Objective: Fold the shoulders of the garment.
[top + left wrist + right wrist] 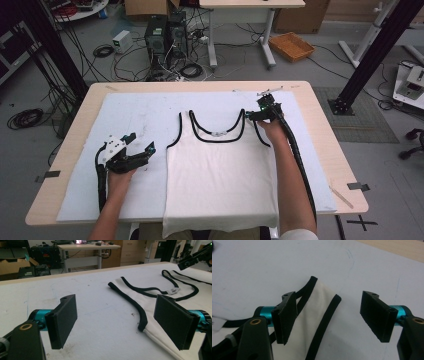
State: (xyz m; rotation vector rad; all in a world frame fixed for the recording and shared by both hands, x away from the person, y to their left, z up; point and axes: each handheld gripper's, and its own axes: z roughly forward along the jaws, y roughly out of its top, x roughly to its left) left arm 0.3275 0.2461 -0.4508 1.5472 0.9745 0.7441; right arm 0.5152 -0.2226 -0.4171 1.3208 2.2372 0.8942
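Your left hand-held gripper [142,150], at the frame's lower left, stood with jaws apart, empty, beside the tank top [222,175] lying flat mid-worktop [320,150]. Farther up, your right hand-held gripper [328,316] straddled the shoulder strap [322,307], jaws apart, unclamped. Closing off-centre risked catching one trim edge, bunching the strap.

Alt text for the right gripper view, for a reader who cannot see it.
The right gripper stands open just over the shoulder strap of a white tank top with black trim, one pad above the strap. The top lies flat on a white mat.
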